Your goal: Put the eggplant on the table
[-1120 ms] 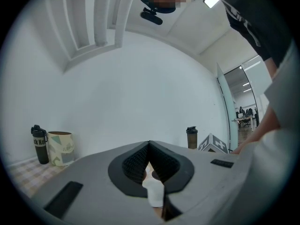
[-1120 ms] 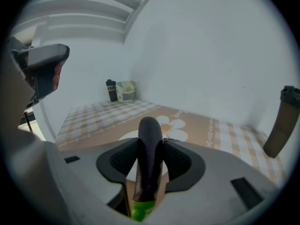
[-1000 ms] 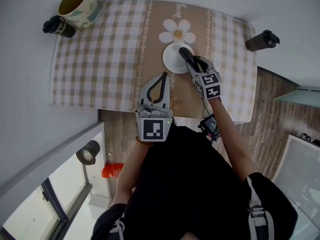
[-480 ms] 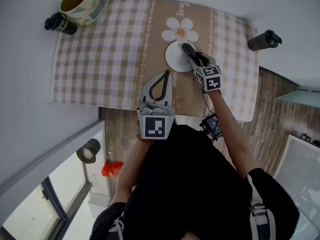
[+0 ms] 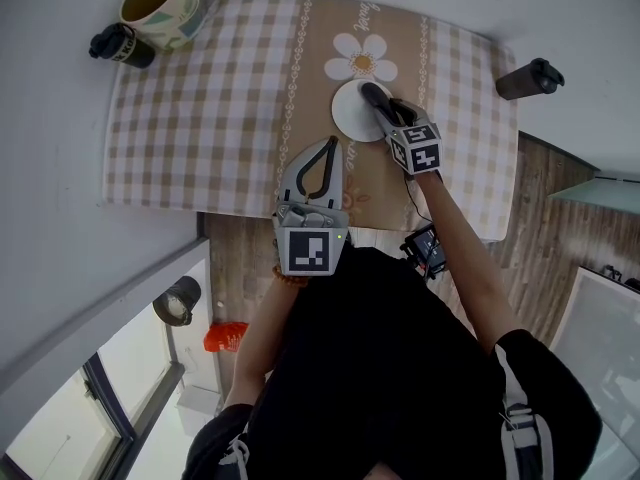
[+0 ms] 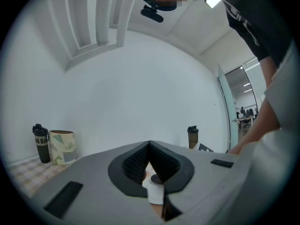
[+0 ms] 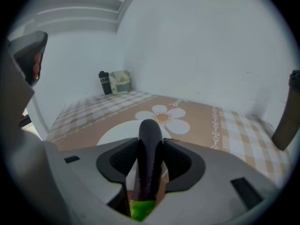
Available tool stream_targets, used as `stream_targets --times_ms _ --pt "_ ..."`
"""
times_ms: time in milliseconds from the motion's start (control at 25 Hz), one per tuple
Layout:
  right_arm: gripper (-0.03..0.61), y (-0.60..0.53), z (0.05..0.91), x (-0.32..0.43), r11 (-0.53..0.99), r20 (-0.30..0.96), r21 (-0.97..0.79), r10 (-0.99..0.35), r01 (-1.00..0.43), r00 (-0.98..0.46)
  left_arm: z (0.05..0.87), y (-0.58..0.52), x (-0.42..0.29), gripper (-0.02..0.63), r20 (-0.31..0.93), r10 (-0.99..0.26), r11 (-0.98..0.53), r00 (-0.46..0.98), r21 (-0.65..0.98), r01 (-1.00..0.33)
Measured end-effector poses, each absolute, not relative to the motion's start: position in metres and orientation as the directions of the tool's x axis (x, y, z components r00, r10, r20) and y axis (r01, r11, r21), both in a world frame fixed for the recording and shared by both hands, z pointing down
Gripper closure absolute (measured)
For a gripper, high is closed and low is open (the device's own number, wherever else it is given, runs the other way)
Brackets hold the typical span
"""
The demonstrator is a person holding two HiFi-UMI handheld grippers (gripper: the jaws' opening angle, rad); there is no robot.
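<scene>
Shifted slightly up-frame with right gripper clamped on eggplant, long axis along jaws, tip pointing upper left over white plate; left gripper closed, empty, lower left.

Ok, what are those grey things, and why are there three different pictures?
A person holds a grabbing tool in each hand. One picture comes from a camera on the person's head, looking down; the other two come from cameras riding on each tool. You can see a checked cloth, a white plate, a mug and two dark bottles. The right tool grips a purple eggplant over the plate. The left tool is closed and empty.
</scene>
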State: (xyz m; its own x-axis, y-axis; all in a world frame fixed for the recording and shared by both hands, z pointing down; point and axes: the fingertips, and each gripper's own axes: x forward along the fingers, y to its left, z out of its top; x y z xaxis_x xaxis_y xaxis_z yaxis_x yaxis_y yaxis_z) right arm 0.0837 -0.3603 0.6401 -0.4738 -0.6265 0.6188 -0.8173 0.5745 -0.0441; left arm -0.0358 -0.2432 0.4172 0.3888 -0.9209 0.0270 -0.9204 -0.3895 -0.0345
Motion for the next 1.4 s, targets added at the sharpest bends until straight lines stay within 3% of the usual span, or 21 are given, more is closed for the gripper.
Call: stream_targets --times_ms 200,280,840,1400 --pt "0.395 -0.347 0.643 0.069 0.608 0.622 -0.173 -0.543 -0.775 -0.564 0.422 -0.24 -0.039 0.611 0.039 -0.924 -0.379 0.379 0.01 -0.925" --pt "0.362 -0.342 0.643 0.069 0.633 0.631 -0.139 -0.537 -0.762 -0.56 0.424 -0.239 -0.037 0.611 0.038 -0.922 -0.386 0.386 0.004 -0.923" --pt "0.362 -0.327 0.596 0.065 0.713 0.566 -0.046 -0.559 -0.7 -0.607 0.428 -0.233 -0.029 0.611 0.049 -0.92 -0.389 0.388 -0.019 -0.921" --pt "0.362 -0.309 0.492 0.053 0.747 0.356 -0.022 -0.615 -0.664 -0.704 0.427 -0.226 -0.02 0.611 0.06 -0.917 -0.396 0.393 -0.048 -0.917"
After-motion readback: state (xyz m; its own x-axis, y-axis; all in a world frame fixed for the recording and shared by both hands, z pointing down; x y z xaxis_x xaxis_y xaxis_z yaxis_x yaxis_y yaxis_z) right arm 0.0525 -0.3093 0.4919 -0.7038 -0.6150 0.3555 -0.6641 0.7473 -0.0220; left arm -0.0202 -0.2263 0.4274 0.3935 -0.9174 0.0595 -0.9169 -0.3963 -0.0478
